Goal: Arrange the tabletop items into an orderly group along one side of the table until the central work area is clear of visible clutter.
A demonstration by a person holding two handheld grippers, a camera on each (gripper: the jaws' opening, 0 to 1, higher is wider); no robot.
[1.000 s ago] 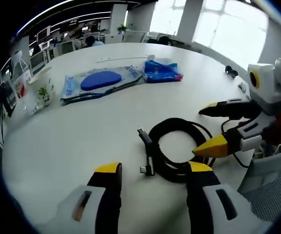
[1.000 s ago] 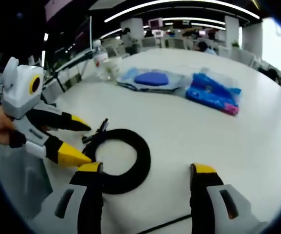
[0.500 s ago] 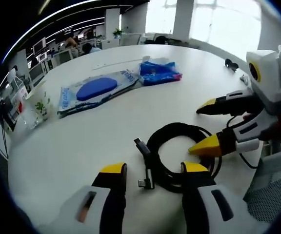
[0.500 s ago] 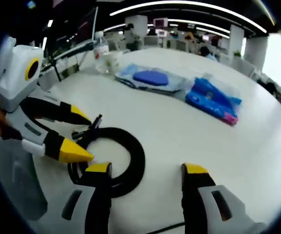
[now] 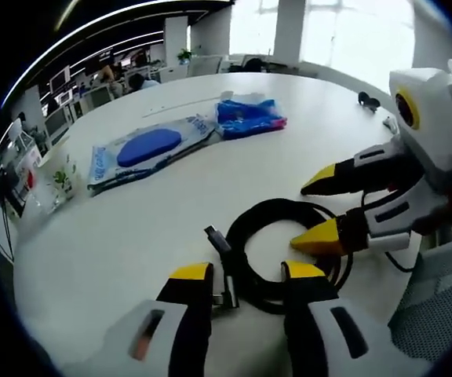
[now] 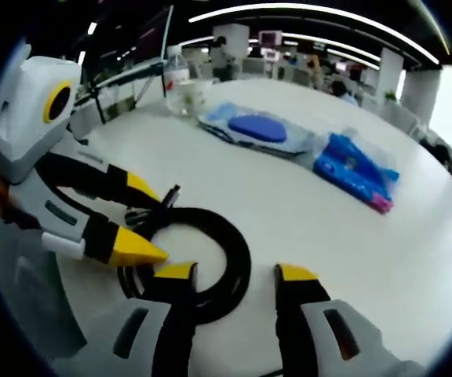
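Now both grippers' fingers narrowly parted, left gripper [image 5: 246, 273] and right gripper [image 6: 235, 273] seemingly straddling coiled black cable [image 5: 285, 250].

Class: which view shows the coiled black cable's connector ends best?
The left gripper view: both plugs of the coiled black cable lie unobstructed. In the right gripper view, the left tongs partly cover them on the cable.

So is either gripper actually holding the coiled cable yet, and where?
No. Both the left gripper and right gripper straddle the black cable coil, jaws open.
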